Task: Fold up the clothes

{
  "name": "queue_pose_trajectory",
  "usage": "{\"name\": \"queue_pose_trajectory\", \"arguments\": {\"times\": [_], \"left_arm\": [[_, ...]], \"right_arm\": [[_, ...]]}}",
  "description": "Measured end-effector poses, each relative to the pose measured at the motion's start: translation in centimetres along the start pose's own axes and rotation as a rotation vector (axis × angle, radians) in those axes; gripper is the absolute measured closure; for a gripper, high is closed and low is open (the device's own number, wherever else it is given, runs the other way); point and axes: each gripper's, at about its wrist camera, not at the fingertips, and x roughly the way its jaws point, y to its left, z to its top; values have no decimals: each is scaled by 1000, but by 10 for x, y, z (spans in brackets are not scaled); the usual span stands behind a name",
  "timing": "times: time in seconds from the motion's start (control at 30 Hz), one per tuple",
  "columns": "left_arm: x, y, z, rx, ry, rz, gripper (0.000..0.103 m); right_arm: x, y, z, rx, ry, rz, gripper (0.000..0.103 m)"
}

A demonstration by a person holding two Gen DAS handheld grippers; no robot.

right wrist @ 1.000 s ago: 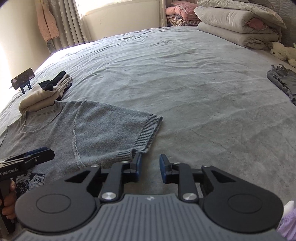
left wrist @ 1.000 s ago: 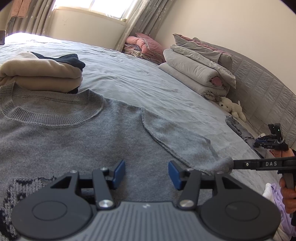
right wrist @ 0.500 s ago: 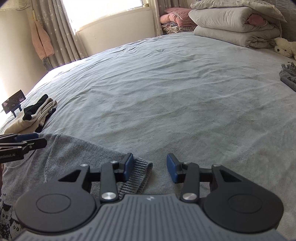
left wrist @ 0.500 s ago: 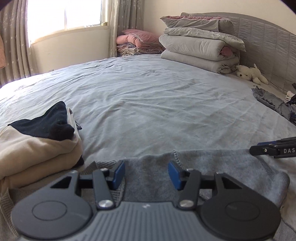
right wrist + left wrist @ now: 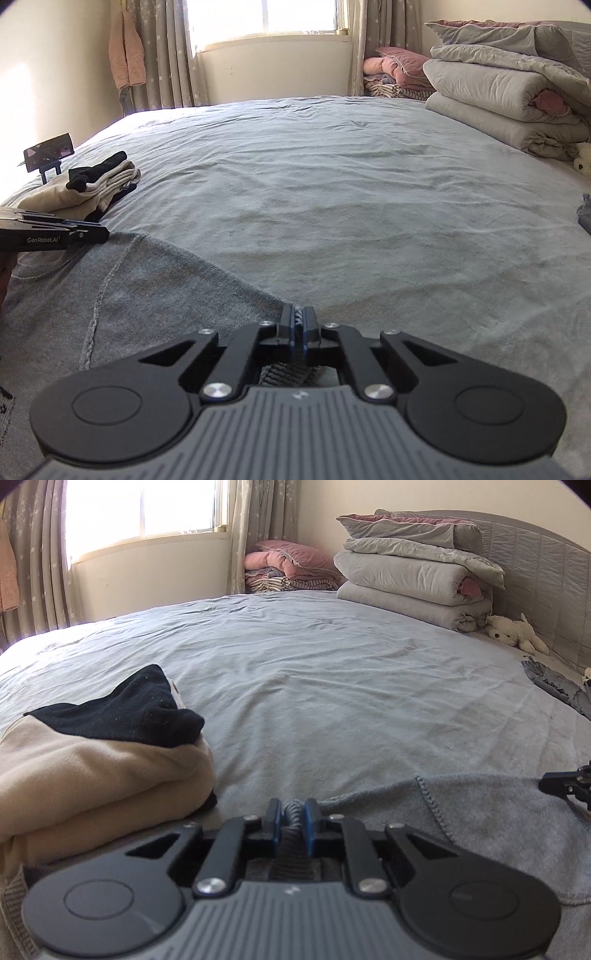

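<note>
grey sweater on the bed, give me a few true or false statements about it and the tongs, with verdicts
1. The left tongs are shut on the grey sweater. True.
2. The right tongs stand wide open above the bare sheet. False: they are shut on ribbed knit at the sweater's edge.
3. A folded beige garment with a black piece on top lies beside the left tongs. True.
4. The sweater hangs in the air, clear of the bed. False: it lies flat on the sheet.
5. A white plush toy sits by the headboard. True.
6. The folded quilts are stacked on the sweater. False: they lie at the far side of the bed.
</note>
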Motion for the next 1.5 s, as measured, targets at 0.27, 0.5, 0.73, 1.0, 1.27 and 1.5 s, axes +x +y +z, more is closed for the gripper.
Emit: {"name": "queue_pose_trajectory", "arguments": {"times": [0.27,0.5,0.73,1.0,1.27,1.5], "left_arm": [[9,-11,2,28,-23,94,95],[9,-10,5,0,16,118,72],[-39,-31,3,-95,-30,-26,56],[-38,-90,-29,-54,34,-222,52],[-65,-77,-40,-92,18,-202,48],[-106,-18,-72,-115,38,-60,45]], "right_arm": [[28,4,14,-110,-33,-138,100],[25,-5,9,-35,16,-134,89],[-36,-16,5,140,54,-10,66],[-48,13,-18,83,131,54,66],[-75,11,-16,44,104,-38,71],[-51,49,-15,19,55,180,62]]}}
